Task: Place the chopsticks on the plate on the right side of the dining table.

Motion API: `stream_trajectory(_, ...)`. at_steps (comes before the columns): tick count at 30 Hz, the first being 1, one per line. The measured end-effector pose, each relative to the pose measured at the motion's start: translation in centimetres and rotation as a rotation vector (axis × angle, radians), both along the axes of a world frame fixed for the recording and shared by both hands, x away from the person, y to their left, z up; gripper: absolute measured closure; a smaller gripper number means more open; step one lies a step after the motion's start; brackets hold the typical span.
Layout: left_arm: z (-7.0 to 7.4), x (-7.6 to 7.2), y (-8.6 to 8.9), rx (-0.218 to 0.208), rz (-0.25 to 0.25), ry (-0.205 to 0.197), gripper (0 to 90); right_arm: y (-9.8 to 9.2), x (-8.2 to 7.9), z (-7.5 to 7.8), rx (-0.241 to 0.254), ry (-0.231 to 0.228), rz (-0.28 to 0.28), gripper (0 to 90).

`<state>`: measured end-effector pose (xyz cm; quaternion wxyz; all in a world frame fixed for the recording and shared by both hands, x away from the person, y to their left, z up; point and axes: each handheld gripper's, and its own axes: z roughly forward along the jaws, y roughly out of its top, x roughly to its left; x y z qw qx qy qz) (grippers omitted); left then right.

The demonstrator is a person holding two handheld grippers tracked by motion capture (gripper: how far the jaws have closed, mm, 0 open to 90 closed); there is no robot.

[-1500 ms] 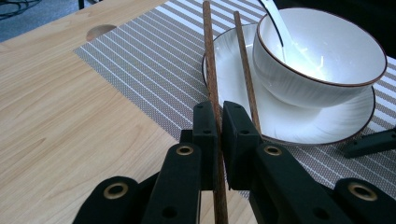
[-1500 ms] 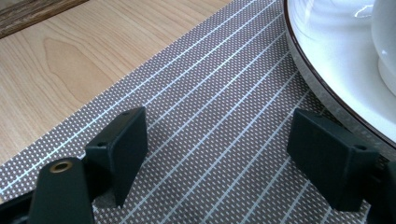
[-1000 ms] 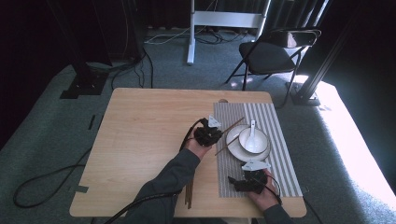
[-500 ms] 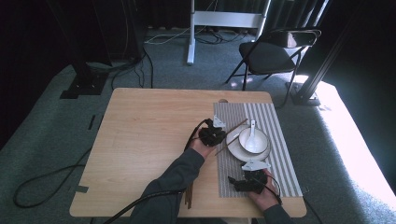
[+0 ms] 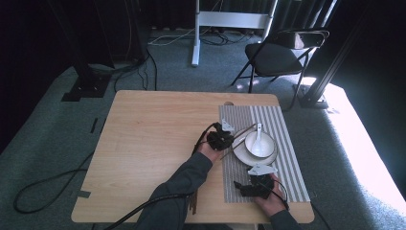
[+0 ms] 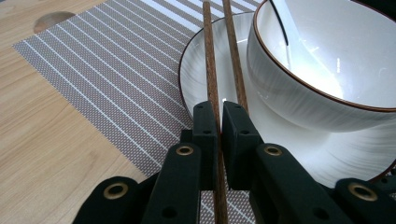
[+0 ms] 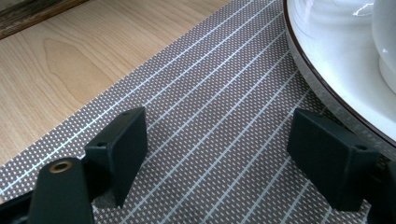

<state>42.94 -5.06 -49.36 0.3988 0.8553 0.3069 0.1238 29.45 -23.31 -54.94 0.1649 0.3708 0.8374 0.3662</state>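
Left gripper (image 6: 219,116): clamped on a pair of wooden chopsticks (image 6: 223,56) (lying across the plate (image 6: 196,74) rim beside the bowl (image 6: 322,88)).
Right gripper (image 7: 217,144): jaws apart over the striped placemat (image 7: 205,93).

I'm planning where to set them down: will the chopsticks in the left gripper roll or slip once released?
Probably stiff: the chopsticks run straight from the shut left gripper. They lean over the plate rim, so may slide off. Smooth wood, likely slippery.
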Motion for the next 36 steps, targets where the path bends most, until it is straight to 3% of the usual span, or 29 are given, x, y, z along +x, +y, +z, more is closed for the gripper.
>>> stream_trajectory(16,-0.1,0.2,-1.0,0.010,-0.014,0.005,85.1,0.0,0.0,0.0,-0.001,0.000,0.000,19.5)
stream_trajectory(27,-0.8,0.8,-1.3,0.014,-0.014,0.041,85.0,0.0,0.0,0.0,-0.001,-0.001,0.001,19.7)
stream_trajectory(36,-0.8,1.2,-1.8,0.019,-0.023,0.046,85.0,0.0,0.0,0.0,-0.001,-0.002,0.001,19.8)
